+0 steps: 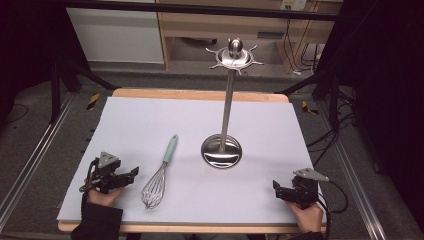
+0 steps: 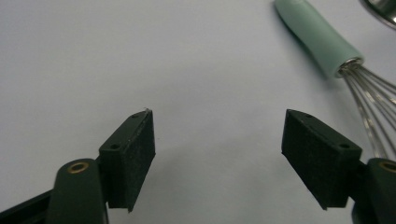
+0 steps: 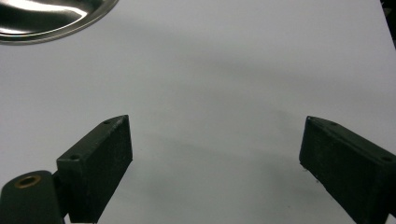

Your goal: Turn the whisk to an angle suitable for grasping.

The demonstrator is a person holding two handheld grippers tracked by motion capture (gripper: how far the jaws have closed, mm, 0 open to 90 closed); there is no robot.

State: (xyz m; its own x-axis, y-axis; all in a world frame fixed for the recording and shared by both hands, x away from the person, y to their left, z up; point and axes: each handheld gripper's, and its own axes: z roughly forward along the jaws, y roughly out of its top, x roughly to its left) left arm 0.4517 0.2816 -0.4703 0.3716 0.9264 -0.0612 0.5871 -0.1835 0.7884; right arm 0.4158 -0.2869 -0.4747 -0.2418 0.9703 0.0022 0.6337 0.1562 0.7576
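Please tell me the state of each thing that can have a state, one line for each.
whisk: lying flat on the white sheet, not held, no hook used.
utensil stand: upright, hooks at the top all bare.
left gripper: open, nothing between the jaws.
right gripper: open, nothing between the jaws.

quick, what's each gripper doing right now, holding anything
Left gripper: open, holding nothing, whisk lies beside it.
Right gripper: open, holding nothing.

I work in a lab: black frame bars ring my white-covered counter, floor rails flank it, cables trail behind.
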